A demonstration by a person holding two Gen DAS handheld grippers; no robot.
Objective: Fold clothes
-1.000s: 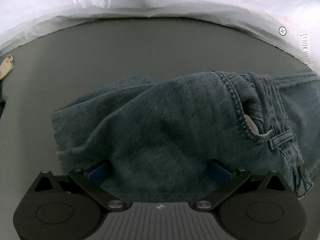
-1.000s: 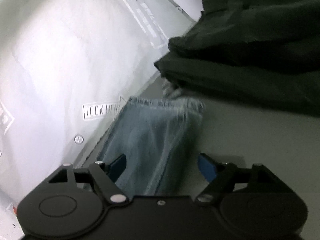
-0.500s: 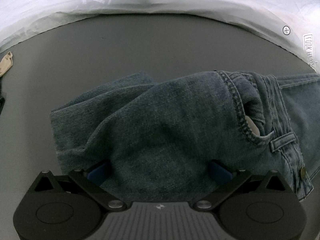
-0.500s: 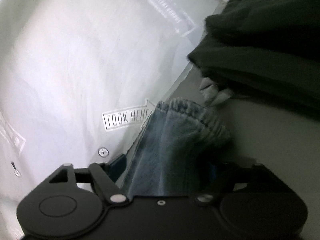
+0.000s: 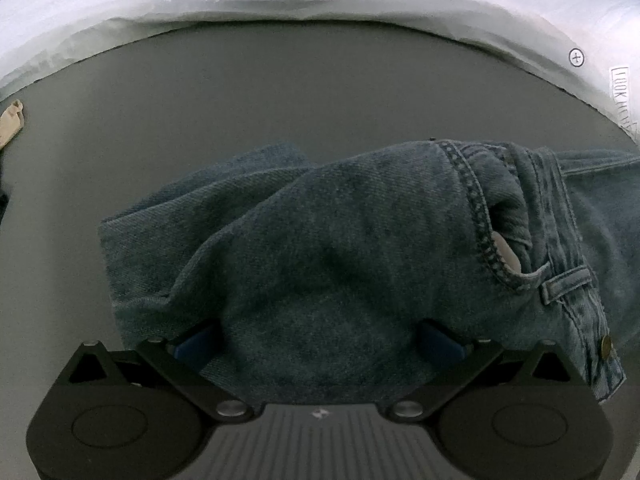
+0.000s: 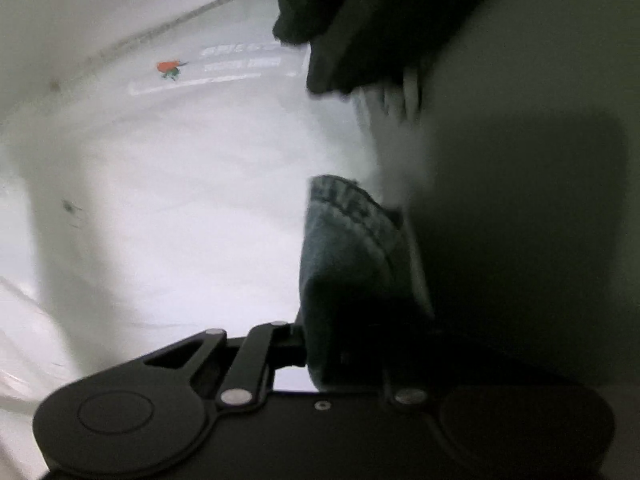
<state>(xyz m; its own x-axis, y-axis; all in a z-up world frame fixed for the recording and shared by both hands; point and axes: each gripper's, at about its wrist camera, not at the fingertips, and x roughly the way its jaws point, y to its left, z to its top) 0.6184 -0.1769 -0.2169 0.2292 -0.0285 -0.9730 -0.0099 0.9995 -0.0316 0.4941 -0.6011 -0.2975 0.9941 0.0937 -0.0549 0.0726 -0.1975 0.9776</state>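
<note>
We see blue jeans (image 5: pixel 340 264) bunched on a grey table (image 5: pixel 280 100). Our left gripper (image 5: pixel 320 344) straddles the denim, fingers spread wide. Our right gripper (image 6: pixel 340 344) is clenched on a jeans leg hem (image 6: pixel 344 216), lifted near dark clothing (image 6: pixel 360 20).

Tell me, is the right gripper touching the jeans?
Touching. In the right wrist view, the right gripper has its fingers closed together on the hem end of the jeans, with denim bunched between them.
</note>
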